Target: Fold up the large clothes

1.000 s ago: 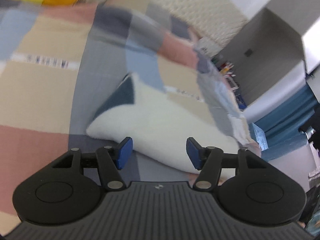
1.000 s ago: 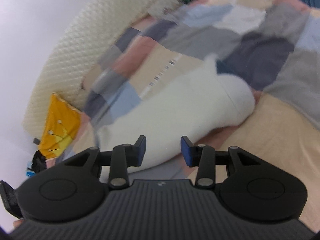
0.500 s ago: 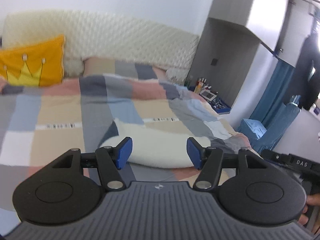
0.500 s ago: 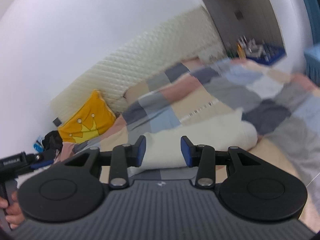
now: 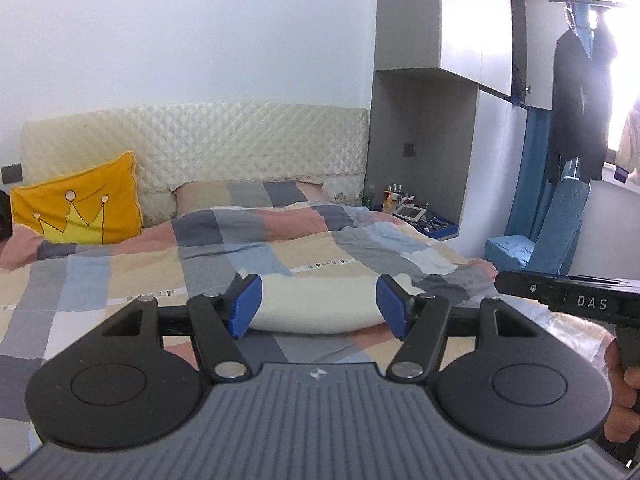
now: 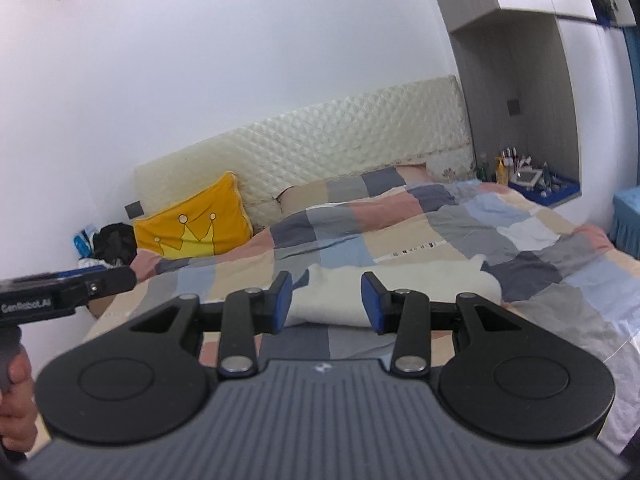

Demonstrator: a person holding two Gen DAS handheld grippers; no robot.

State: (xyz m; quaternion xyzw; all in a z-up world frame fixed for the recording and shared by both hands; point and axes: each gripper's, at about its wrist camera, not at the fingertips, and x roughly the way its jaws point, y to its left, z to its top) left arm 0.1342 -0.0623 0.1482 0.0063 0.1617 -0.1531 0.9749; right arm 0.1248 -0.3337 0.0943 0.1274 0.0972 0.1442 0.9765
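- On the bed [image 5: 120, 280], seen from the left wrist, a folded white garment [image 5: 316, 306] lies on the patchwork quilt [image 5: 248, 256], near the foot end.
- The left gripper [image 5: 318, 306] hangs in the air short of the garment with its blue pads [image 5: 244, 306] spread wide and nothing between them; the garment shows through the gap, apart from both pads.
- A yellow crown pillow [image 5: 80, 208] leans at the quilted headboard [image 5: 200, 140], and a grey wardrobe [image 5: 440, 80] stands to the right.
- At the right edge, a hand [image 5: 620, 396] grips the other tool's black handle.
- From the right wrist, the same garment [image 6: 420, 284] lies across the quilt [image 6: 460, 232], its rounded end toward the right.
- The right gripper [image 6: 326, 300] also hovers clear of it, pads [image 6: 370, 300] parted and empty.
- The pillow [image 6: 192, 224] sits by the headboard [image 6: 340, 136]; a dark bundle [image 6: 114, 244] lies left of it.
- A hand [image 6: 16, 396] holds the left tool at the left edge.
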